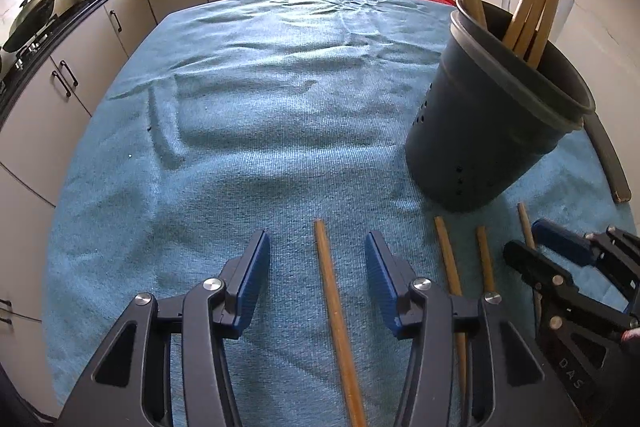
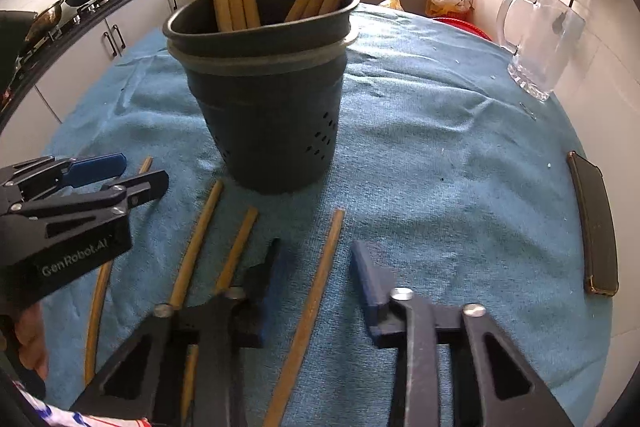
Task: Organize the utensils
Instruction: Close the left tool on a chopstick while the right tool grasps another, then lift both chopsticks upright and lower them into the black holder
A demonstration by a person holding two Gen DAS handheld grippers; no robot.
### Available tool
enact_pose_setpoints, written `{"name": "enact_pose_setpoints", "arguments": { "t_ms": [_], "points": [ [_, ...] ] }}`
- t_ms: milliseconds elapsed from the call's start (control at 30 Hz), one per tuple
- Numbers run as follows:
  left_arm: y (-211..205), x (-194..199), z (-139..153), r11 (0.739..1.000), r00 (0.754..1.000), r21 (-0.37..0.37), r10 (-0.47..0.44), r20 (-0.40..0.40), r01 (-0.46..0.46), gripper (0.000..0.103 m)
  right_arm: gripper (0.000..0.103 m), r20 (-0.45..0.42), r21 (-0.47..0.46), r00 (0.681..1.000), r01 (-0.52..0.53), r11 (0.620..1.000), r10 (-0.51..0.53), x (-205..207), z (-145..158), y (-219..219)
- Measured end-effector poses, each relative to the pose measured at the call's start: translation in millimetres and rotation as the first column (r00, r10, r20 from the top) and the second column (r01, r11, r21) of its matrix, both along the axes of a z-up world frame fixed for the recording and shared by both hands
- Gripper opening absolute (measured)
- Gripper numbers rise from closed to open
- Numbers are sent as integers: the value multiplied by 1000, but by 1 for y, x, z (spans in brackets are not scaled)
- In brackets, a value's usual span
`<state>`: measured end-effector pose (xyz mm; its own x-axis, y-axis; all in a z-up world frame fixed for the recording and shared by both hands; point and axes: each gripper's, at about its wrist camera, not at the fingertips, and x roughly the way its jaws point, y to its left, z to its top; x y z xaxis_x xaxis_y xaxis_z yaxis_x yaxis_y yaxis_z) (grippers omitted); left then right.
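Both wrist cams sit close over blue cloth, angled steeply down/fwd toward kitchen counters; left cam left of dark holder, right cam facing it; shared: holder, loose chopsticks, each other's gripper.
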<state>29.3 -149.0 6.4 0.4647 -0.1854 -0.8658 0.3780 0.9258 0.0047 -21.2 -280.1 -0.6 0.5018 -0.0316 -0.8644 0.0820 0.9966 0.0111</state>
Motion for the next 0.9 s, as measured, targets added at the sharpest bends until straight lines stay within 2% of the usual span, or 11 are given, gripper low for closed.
{"name": "enact_pose_setpoints", "arguments": {
  "t_ms": [33,67,100,133,200,333,700,900],
  "points": [
    [0,0,0,1000,1000,-1,4,2,-4,46,17,2,1,1000,-1,1000,1,1,0,1],
    [0,-1,1,1000,1000,2,8,14,-8,28,10,5,5,1000,-5,1000,4,1,0,2],
    [1,-1,2,1000,1000,9,13,24,-13,7,9,11,13,1000,-8,1000,8,0,0,3],
    [3,-1,3,1000,1000,5,16,21,-16,6,8,16,25,1000,-9,1000,8,0,0,2],
    [12,-2,8,998,999,-59,36,-4,-36,5,6,29,91,1000,-4,996,1,-3,0,-4],
    [21,-14,25,995,997,-88,48,55,-43,5,6,76,123,997,6,992,-15,-13,10,-12],
    [46,-71,91,969,987,-246,58,152,-19,5,6,237,167,971,-1,986,-39,-56,52,-21],
    [51,-103,117,959,975,-282,56,217,8,5,6,296,170,953,8,985,-59,-79,74,-26]
  ]
}}
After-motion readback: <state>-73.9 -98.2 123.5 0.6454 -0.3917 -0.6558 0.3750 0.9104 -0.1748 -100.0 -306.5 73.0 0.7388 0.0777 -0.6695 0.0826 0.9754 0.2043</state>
